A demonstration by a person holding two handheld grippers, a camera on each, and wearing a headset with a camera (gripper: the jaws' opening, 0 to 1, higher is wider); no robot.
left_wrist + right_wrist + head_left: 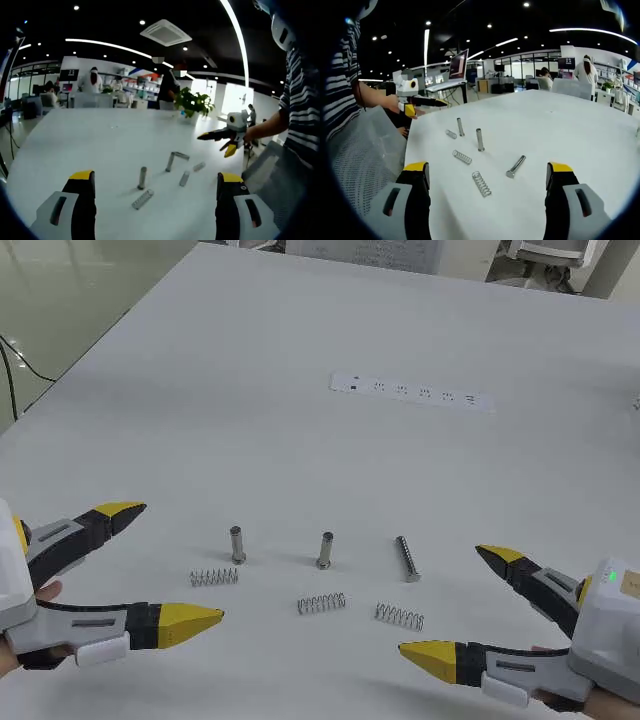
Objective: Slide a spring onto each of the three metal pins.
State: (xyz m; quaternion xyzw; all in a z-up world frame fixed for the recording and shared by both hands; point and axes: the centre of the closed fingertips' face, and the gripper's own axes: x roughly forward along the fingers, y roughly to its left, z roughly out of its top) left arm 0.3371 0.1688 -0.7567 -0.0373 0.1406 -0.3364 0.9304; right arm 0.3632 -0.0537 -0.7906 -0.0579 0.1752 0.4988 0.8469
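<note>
Looks to be at the very start: no spring on any pin yet. Holds the left gripper [180,561] with jaws spread wide and nothing between them; holds the right gripper [441,599] the same way, wide and empty.

Finds the work lined up between the two pairs of jaws on the white table [300,440]:
- Ahead of the left jaw tips: the left pin [237,544] upright, the left spring [214,577] flat just beside its base, on the side nearer the tips.
- Midway between the grippers: the middle pin [325,550], also upright, the middle spring [321,603] near it.
- Ahead of the right jaw tips: the right pin [406,558] flat on its side, the right spring [399,616] close by and nearest those jaws.

Calls next, probably, for narrowing one pair of jaws on a spring, lightly enough to spare the coils, then lining its open end over a pin's top. Likely needs the other gripper to steady the pin, and to raise or grip the fallen one first.

Reads no brand or label on pins, springs or grippers. Makes out sockets on the power strip [411,391] well beyond the jaws, but no legible writing.
</note>
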